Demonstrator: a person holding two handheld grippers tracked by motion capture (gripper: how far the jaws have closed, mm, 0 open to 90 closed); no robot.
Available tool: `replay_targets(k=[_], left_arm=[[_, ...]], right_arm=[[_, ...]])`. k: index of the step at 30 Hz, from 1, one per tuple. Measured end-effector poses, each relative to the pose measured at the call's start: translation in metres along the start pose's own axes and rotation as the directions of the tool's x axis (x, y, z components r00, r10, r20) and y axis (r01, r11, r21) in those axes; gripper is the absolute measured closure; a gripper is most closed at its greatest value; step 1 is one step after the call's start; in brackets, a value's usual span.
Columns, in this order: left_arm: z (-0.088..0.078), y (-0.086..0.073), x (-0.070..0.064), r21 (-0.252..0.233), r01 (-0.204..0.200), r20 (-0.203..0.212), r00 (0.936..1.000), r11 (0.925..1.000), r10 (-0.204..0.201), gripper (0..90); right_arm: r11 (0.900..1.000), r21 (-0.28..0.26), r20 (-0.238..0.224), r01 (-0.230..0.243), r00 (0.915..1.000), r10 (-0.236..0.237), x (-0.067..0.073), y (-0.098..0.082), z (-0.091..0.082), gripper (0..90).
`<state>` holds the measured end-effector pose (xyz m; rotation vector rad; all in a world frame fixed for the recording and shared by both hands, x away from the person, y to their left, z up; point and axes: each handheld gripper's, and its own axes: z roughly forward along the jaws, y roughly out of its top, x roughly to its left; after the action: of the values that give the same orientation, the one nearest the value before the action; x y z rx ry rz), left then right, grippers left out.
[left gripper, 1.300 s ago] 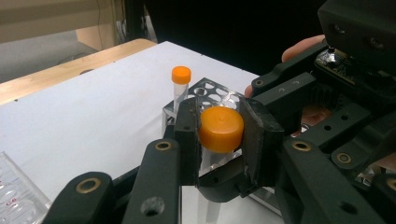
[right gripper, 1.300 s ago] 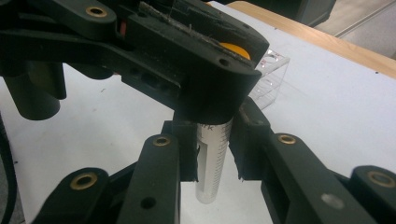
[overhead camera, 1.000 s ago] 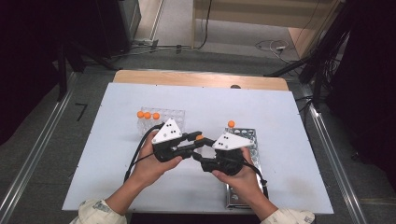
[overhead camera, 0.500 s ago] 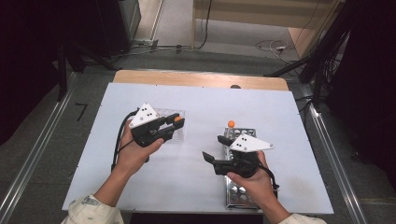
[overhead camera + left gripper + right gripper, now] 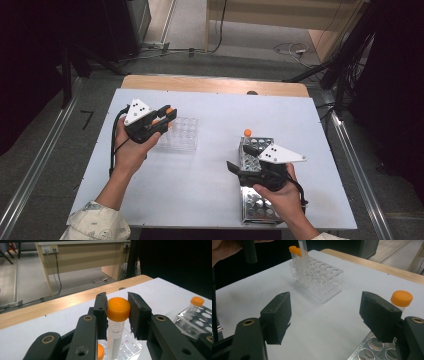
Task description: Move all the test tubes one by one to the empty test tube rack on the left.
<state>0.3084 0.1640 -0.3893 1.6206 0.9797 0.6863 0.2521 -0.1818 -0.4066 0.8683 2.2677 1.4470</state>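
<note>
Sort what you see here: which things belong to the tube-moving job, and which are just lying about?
In the job:
left gripper
tube it grips
clear rack
metal rack
tube in it
right gripper, open

Lying about:
cables on the floor
wooden desk

The clear tube (image 5: 115,332) bears a faint printed word beginning "Lab", with graduation marks beside it too blurred to read.

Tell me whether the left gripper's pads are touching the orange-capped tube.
Touching. The left gripper view shows both pads of the left gripper pressed against the cap of the orange-capped tube, with no gap.
</note>
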Motion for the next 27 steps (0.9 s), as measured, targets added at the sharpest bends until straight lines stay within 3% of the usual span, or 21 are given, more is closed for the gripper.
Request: replay_targets(k=[12, 27], left_arm=[[0.015, -0.012, 0.000, 0.061, -0.032, -0.017, 0.9993, 0.9976, 0.033, 71.2], [0.024, -0.031, 0.000, 0.139, -0.039, -0.025, 0.9988, 0.9895, 0.043, 71.0]], right_arm=[[1.000, -0.004, 0.008, -0.007, 0.9999, 0.007, -0.003, -0.001, -0.002, 24.2], [1.000, -0.003, 0.004, -0.007, 1.0000, 0.007, -0.003, -0.002, -0.001, 24.3]])
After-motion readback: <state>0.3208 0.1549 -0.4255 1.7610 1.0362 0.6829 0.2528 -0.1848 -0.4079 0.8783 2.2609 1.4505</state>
